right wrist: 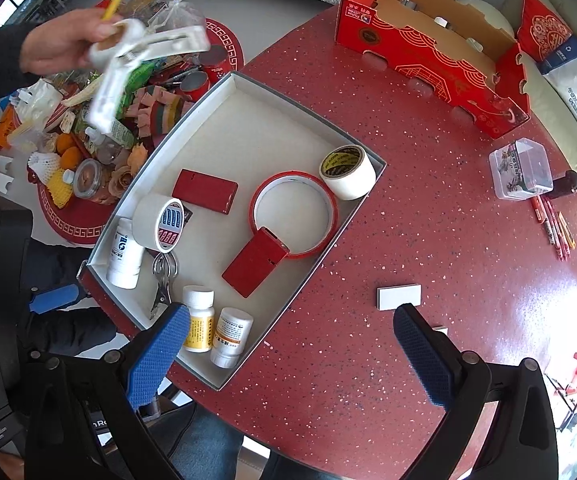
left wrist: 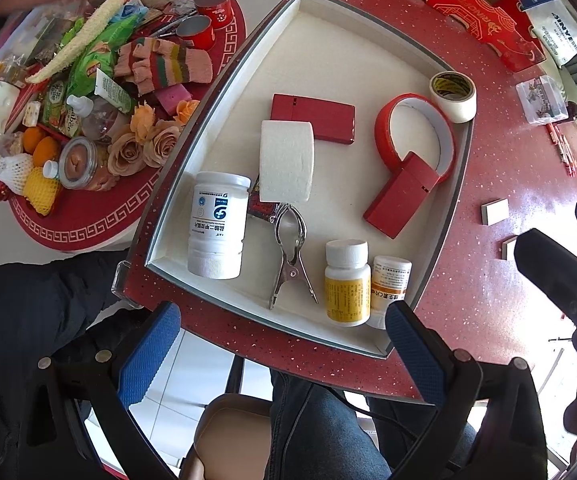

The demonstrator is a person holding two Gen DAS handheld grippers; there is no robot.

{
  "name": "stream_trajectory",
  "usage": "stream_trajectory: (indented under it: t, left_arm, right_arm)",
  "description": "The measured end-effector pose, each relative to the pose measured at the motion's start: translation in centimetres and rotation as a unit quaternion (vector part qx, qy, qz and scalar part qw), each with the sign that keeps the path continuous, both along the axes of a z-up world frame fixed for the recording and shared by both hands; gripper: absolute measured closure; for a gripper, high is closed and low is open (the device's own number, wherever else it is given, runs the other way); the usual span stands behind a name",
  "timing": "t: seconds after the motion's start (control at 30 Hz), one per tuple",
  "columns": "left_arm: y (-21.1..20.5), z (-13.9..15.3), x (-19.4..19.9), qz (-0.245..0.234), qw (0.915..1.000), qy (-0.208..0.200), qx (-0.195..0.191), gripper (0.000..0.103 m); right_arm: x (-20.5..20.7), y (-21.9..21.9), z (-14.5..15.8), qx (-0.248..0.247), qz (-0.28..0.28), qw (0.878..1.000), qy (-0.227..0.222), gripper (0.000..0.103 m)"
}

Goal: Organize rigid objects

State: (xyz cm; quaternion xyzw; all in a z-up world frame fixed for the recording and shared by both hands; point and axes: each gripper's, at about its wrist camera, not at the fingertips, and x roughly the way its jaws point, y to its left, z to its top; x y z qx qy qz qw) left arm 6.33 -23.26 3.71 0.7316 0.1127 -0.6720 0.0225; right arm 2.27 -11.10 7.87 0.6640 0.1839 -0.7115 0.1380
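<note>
Left tool wide, empty, above tray.

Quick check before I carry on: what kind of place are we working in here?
Most likely a home living or dining area, not a workshop: a red speckled table holding a white tray of household odds and ends, a cluttered side table with snacks and fruit, and cushioned seating behind.

White tray on red speckled tabletop, containing: two tape rolls, red tape ring, two red flat boxes, three pill bottles, metal clip. Right gripper wide open, empty. A hand holds a blurred white object.
</note>
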Motion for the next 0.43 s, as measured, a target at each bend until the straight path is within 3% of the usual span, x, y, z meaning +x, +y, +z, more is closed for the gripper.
stream_trajectory:
  t: [0.43]
  left_arm:
    - [0.47, 0.83, -0.68, -0.012, 0.9997, 0.022, -0.001, 0.001]
  right_arm:
    - [-0.62, 0.70, 0.18, 0.002, -0.006, 1.000, 0.004, 0.001]
